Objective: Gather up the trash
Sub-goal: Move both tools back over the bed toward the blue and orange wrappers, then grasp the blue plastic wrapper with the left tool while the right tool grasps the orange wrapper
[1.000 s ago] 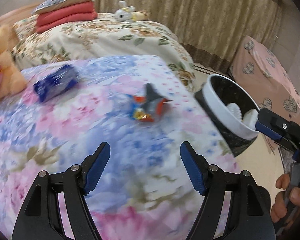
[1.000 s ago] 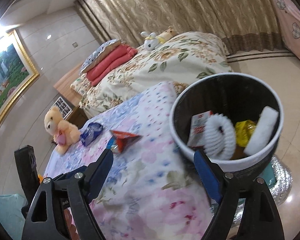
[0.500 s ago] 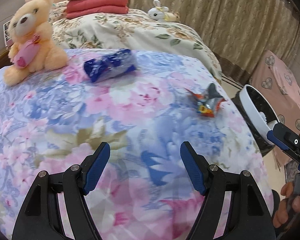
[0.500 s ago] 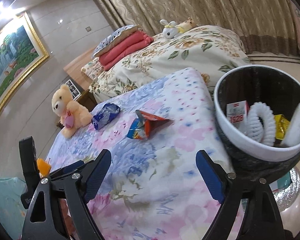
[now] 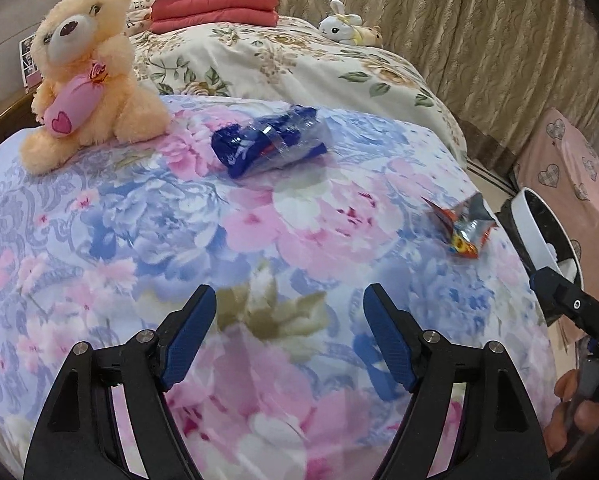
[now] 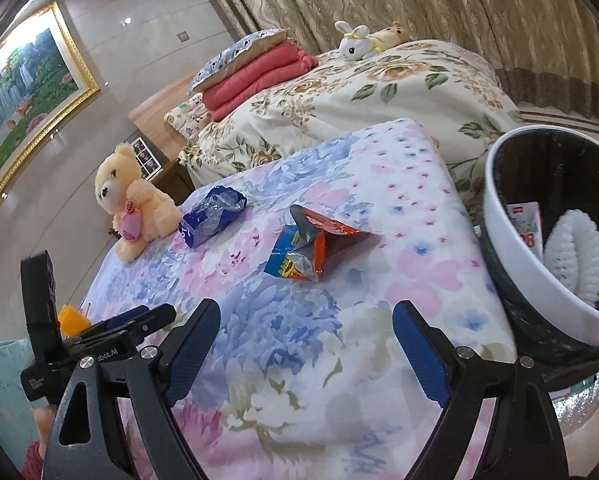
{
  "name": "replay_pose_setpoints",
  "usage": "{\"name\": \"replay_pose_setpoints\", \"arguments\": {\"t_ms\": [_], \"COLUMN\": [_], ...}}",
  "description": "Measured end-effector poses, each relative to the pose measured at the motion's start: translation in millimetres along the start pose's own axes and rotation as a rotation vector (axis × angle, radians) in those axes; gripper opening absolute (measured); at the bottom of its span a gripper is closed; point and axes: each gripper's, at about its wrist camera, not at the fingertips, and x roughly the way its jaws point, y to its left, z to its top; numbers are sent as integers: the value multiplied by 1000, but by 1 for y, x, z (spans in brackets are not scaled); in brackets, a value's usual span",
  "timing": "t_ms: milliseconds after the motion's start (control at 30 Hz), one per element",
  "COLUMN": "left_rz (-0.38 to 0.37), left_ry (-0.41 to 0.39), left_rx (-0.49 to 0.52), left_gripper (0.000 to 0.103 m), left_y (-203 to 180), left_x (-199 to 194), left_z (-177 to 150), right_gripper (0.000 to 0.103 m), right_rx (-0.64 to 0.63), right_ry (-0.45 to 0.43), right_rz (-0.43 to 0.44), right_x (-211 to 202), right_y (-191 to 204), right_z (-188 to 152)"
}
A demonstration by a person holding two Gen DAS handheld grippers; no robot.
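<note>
A blue plastic wrapper (image 5: 273,142) lies on the floral bedspread (image 5: 179,240), straight ahead of my open, empty left gripper (image 5: 289,340). It also shows in the right wrist view (image 6: 213,216). A red and blue snack wrapper (image 6: 311,246) lies ahead of my open, empty right gripper (image 6: 305,346), and shows at the right in the left wrist view (image 5: 461,228). A white-rimmed black trash bin (image 6: 511,240) stands beside the bed at the right and holds several pieces of trash. Its rim shows in the left wrist view (image 5: 539,228).
A peach teddy bear (image 5: 87,76) sits at the far left of the bedspread. A second bed (image 6: 359,92) behind holds folded red blankets (image 6: 255,76) and a white bunny (image 6: 355,42). Curtains (image 5: 479,40) hang behind. A pink heart-patterned cover (image 5: 571,184) stands right of the bin.
My left gripper has swung left, so the teddy bear and the blue wrapper now sit in front of it. My right gripper has turned left away from the bin toward the snack wrapper.
</note>
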Motion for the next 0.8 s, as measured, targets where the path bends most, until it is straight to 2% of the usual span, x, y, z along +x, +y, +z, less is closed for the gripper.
{"name": "replay_pose_setpoints", "arguments": {"t_ms": [167,300,433,600,800], "left_rz": [21,52,73,56,69], "left_ry": [-14,-23,-38,-31,-28], "left_rx": [7,46,106,151,225], "left_gripper": [83,91,92,94,94], "left_y": [11,16,20,23,10], "left_x": [11,24,41,63,81], "left_z": [19,39,63,85,91], "right_gripper": [89,89,89,89,86], "right_rx": [0,18,40,49,36], "right_ry": [18,28,33,42,55], "right_rz": [-5,-7,-18,-19,-27], "right_x": [16,28,38,48,61], "right_y": [1,-2,-6,-8,-4], "right_z": [6,13,20,28,33]}}
